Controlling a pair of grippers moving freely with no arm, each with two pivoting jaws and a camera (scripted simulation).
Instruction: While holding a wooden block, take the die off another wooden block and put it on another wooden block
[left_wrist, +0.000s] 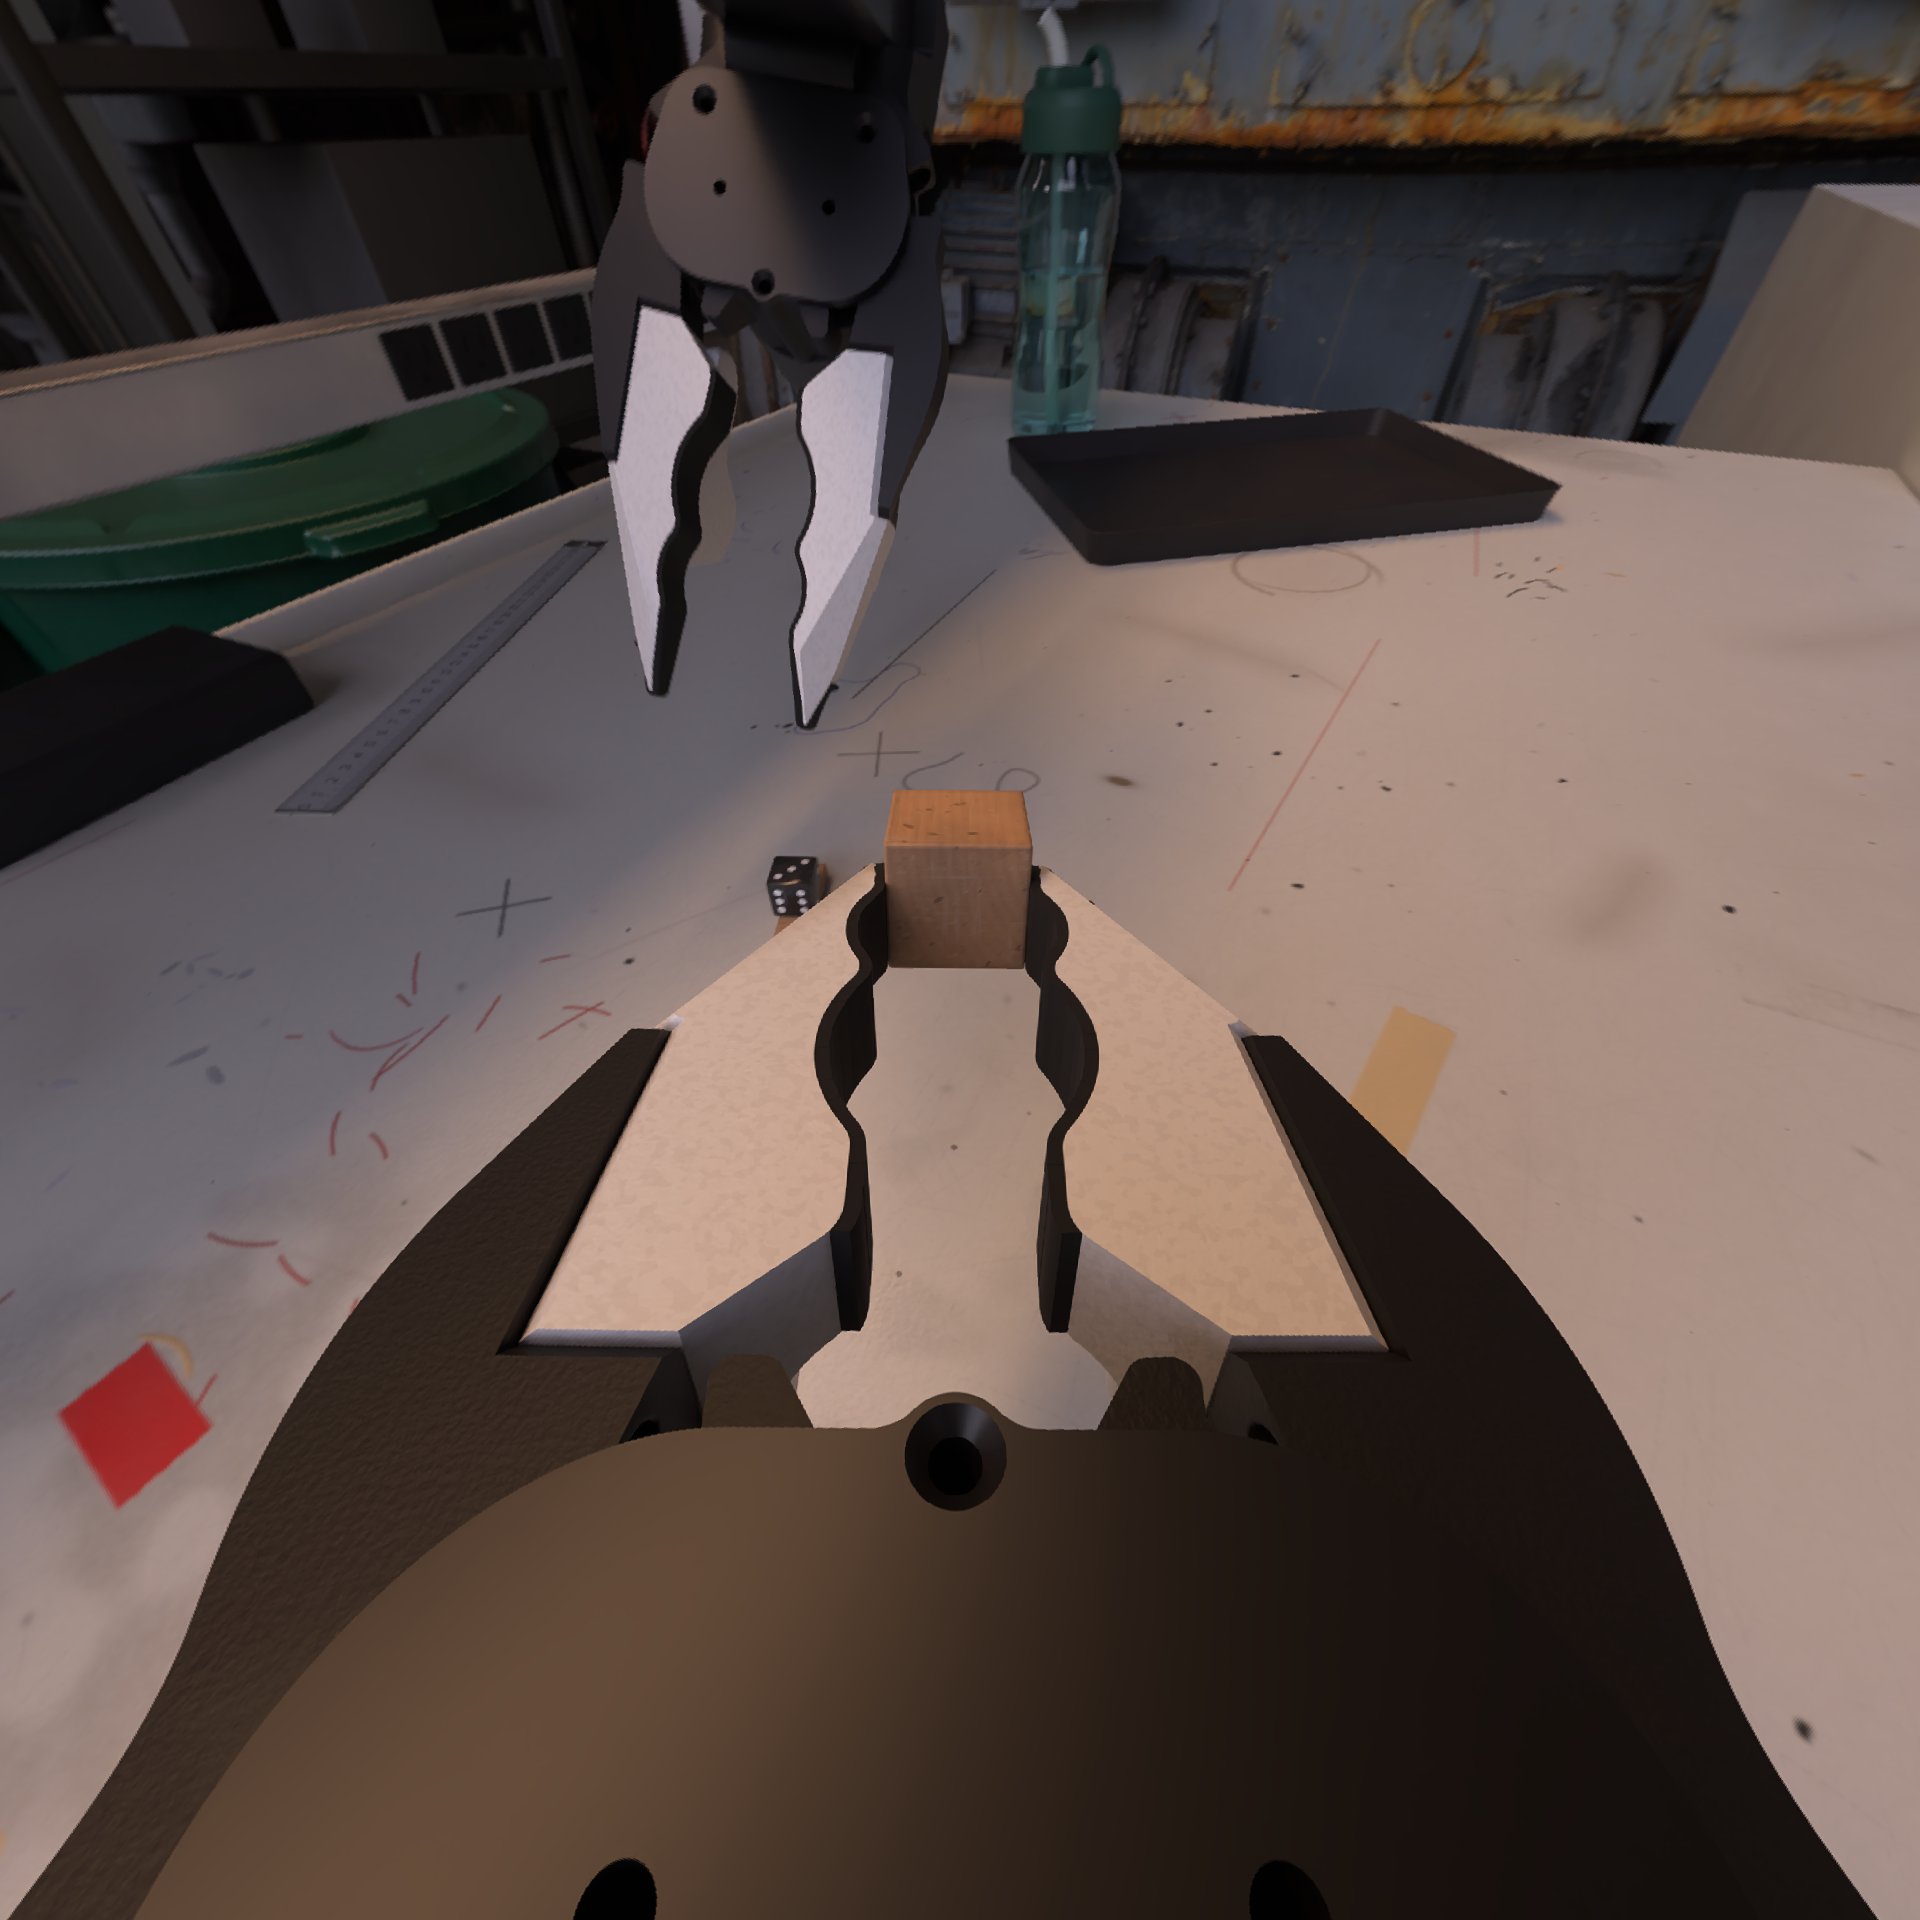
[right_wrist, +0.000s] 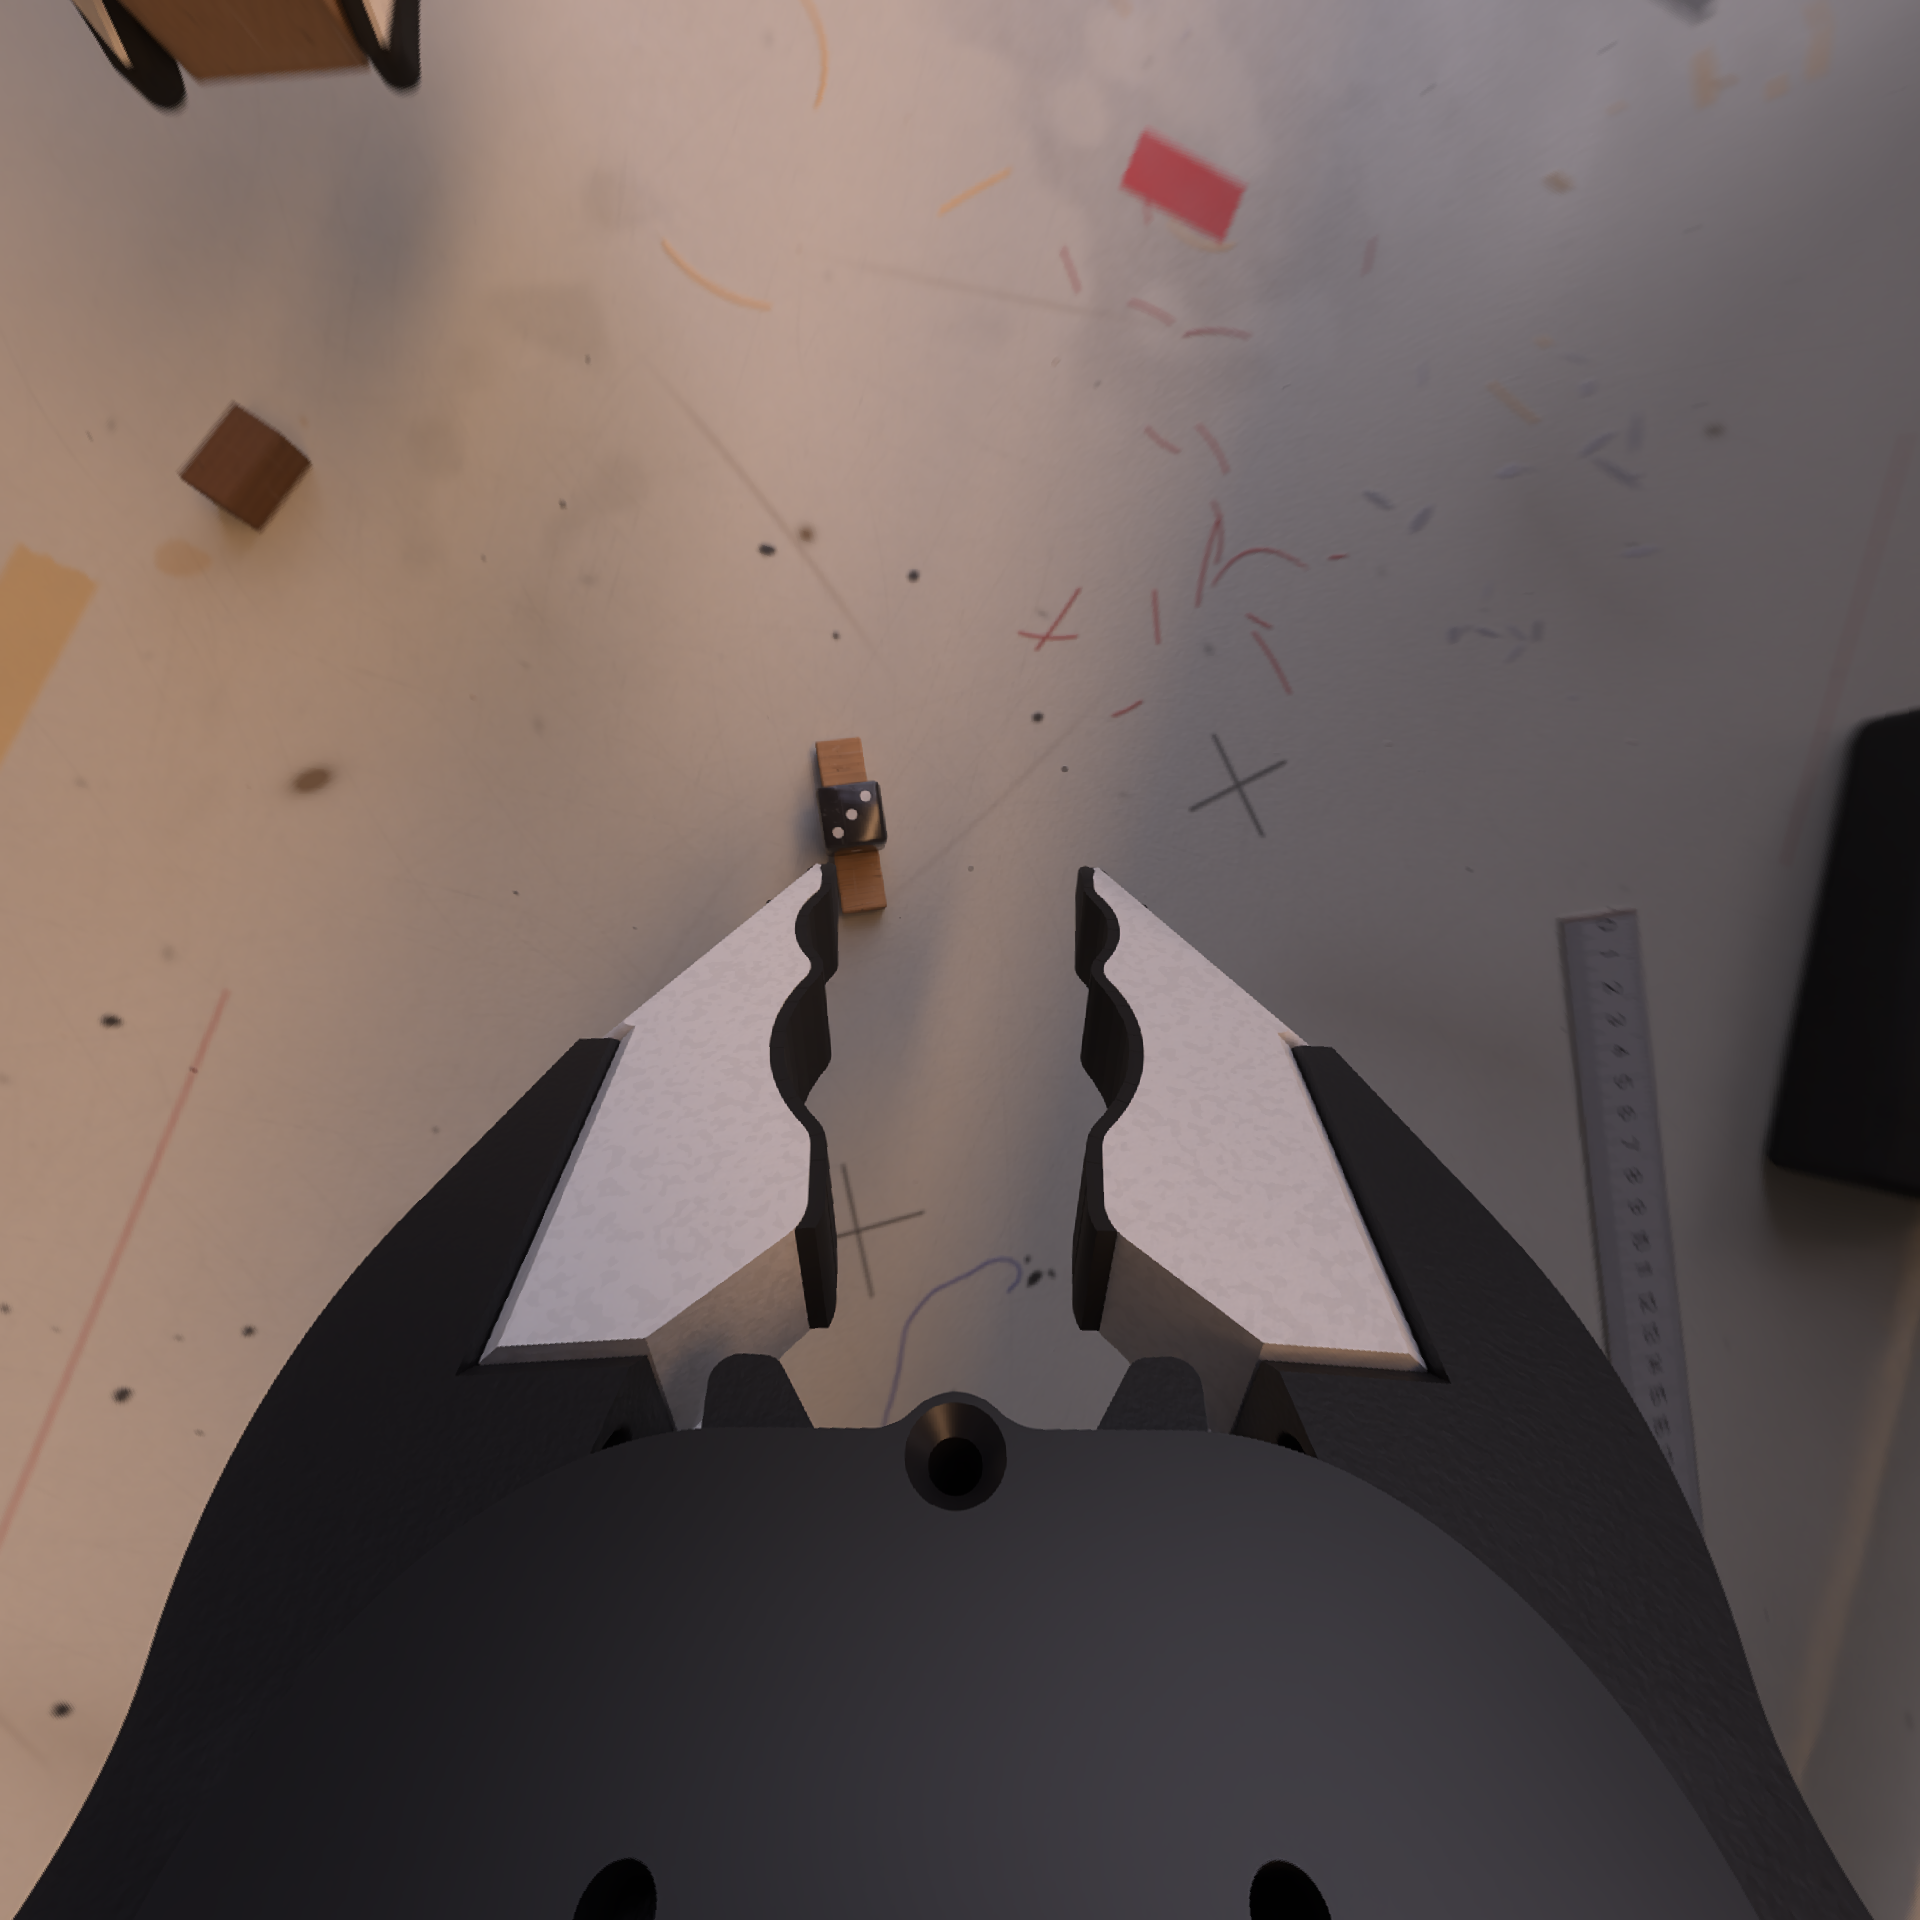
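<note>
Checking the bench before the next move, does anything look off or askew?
Nothing spilled or damaged. One oddity: the die sits off-centre on its thin wooden block, overhanging the long edge slightly. The left gripper holds a wooden cube squarely; the right gripper is open above.

A scuffed, pen-marked white table (left_wrist: 1558, 883) is carrying a flat wooden block (right_wrist: 858, 879) with a black die (right_wrist: 852, 814) sitting on it. A darker wooden cube (right_wrist: 245, 468) is lying well apart. A steel ruler (left_wrist: 436, 686), a black tray (left_wrist: 1283, 483), a green-capped bottle (left_wrist: 1065, 260), a black slab (left_wrist: 125, 717) and a red paper square (left_wrist: 133, 1421) are also resting there.
</note>
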